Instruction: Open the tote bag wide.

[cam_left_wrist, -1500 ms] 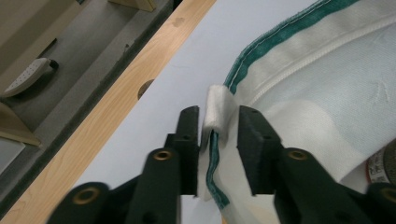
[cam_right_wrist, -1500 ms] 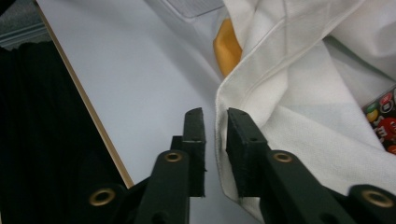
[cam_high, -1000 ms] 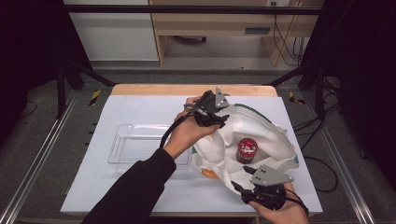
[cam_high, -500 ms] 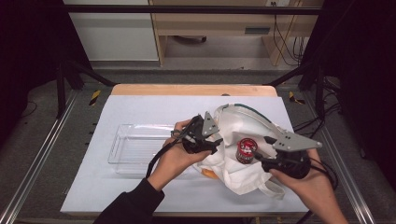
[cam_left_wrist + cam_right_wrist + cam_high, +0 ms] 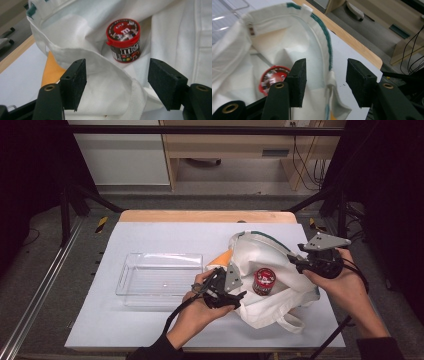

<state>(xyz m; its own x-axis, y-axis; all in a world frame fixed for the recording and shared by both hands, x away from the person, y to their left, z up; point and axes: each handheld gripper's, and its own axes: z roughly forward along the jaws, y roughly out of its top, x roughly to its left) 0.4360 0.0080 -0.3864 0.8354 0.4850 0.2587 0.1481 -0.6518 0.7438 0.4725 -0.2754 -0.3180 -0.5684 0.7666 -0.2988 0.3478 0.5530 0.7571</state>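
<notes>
Seemingly the work in hand is getting the candy tub out of the cloth bag. From the high view, the white bag (image 5: 272,277) lies toward the counter's right edge, mouth held wide, with the red-lidded tub (image 5: 264,281) upright inside it. The left tongs (image 5: 239,296) sit at the bag's near-left rim, just beside the tub, which lies ahead and to their right; the right tongs (image 5: 296,260) are at the far-right rim. An orange packet (image 5: 221,257) pokes out from under the bag on its left, and a clear tray (image 5: 160,279) stands nearer the counter's left edge.

Through the left gripper view, the left tongs (image 5: 117,81) stand spread, gripping nothing, a fold of bag cloth (image 5: 100,75) lying between them and the tub (image 5: 124,41). The tub sits straight ahead, short and round, its axis tilted a little, red lid up, dark printed wall. They look the nearer pair for the pick.

Along the right gripper view, the right tongs (image 5: 325,83) are spread, straddling the green-trimmed rim (image 5: 325,37) without pinching it; the tub (image 5: 273,78) peeks from behind the left jaw.
</notes>
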